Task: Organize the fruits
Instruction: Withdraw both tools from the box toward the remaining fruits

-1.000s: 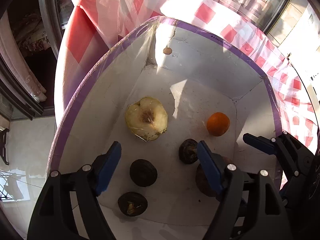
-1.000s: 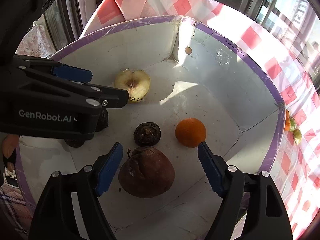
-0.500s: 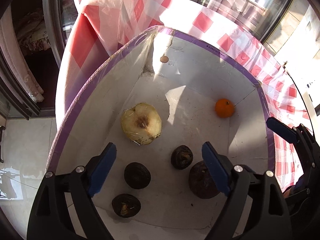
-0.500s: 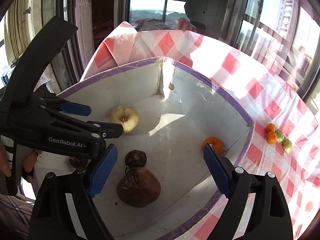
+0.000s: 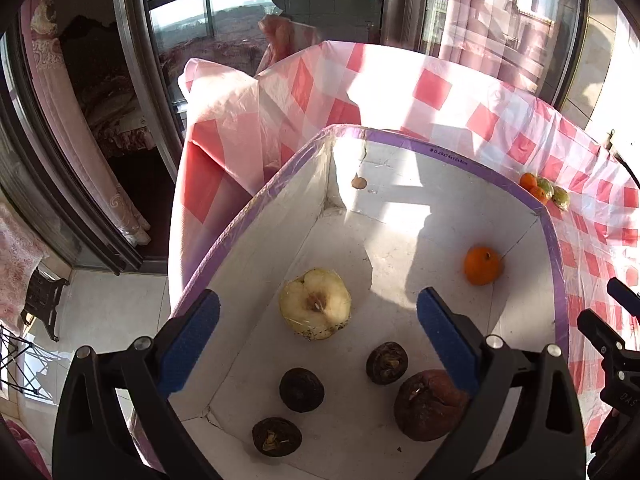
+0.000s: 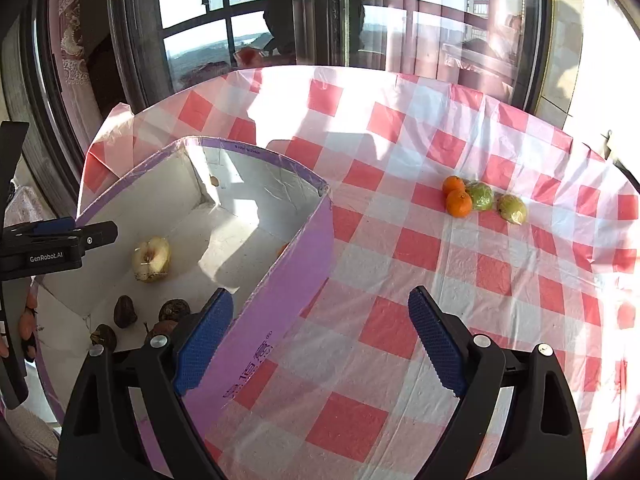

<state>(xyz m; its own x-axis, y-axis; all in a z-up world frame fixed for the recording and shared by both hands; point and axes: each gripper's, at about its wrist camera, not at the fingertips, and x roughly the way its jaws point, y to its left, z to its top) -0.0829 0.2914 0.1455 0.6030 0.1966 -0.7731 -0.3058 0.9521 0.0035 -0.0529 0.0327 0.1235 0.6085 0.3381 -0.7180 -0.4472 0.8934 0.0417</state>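
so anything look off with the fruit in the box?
Yes. The brown pear-shaped fruit is shrivelled and looks rotten, and three small dark fruits near it look dried out. The cut apple half lies flesh up, browning at the core. Only the orange in the white box looks fresh.

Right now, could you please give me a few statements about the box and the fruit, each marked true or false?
1. The halved apple lies inside the box. True.
2. The right gripper holds an orange. False: nothing is between its jaws, which are opening.
3. Two oranges and two green fruits sit on the checked tablecloth, outside the box. True.
4. The box holds no orange. False: one orange lies near its right wall.
5. The left gripper is empty above the box. True; its jaws are opening.
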